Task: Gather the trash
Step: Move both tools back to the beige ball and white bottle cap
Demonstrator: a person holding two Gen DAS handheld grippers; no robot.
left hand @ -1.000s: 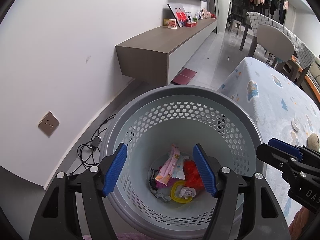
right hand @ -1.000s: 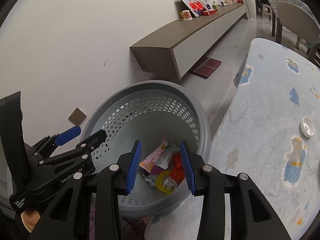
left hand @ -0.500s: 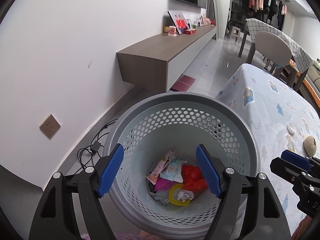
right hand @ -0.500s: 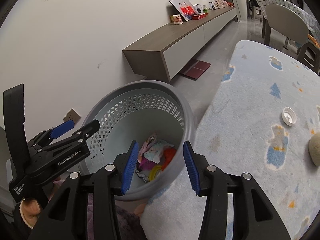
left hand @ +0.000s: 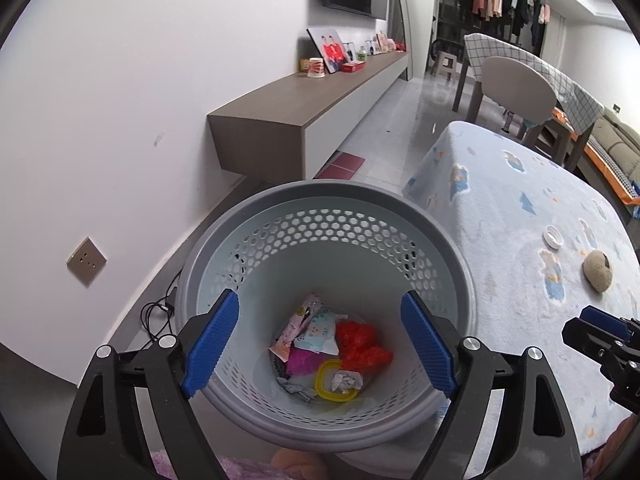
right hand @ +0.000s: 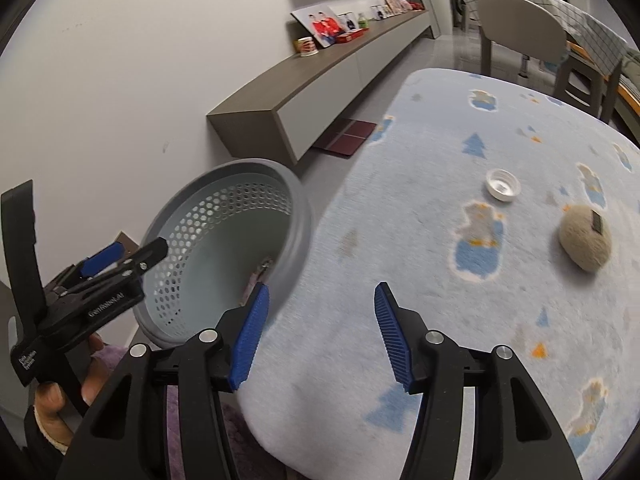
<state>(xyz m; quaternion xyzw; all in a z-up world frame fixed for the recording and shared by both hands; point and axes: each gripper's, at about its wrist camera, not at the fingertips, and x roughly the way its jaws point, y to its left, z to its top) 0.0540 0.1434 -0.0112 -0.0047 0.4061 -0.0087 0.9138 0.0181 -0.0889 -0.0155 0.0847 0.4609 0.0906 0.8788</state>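
The left gripper (left hand: 320,344) hangs over the basket (left hand: 448,240), pointing steeply down into it. Its jaws are opening, with nothing between the blue ribbed pads. Directly below, on the basket floor, lies the collected trash: a pink wrapper (left hand: 298,326), a pale printed wipe packet (left hand: 318,330), crumpled red plastic (left hand: 360,342), a magenta piece (left hand: 302,362), a yellow ring (left hand: 332,380) with a crumpled white scrap (left hand: 346,379) inside it, and a grey scrap (left hand: 296,388).

The right gripper (right hand: 318,332) is held to the right of the basket, over the rug (right hand: 420,240), also pitched downward. Its jaws are opening and stand apart, nothing between them. In the right wrist view a hand (right hand: 60,396) grasps the left gripper's black handle at the lower left.

The basket is round, grey-rimmed plastic with a pale wall perforated by hexagonal holes. It stands on the floor just beside the rug's edge.

Farther out on the rug, well apart from both grippers, lie a white bottle cap (right hand: 503,185), open side up, and a beige fuzzy ball (right hand: 585,238) bearing a dark tag. The rug is pale blue, fleecy, printed with blue cartoon shapes.

Beyond, a low wood-topped cabinet (left hand: 304,120) runs along the white wall.
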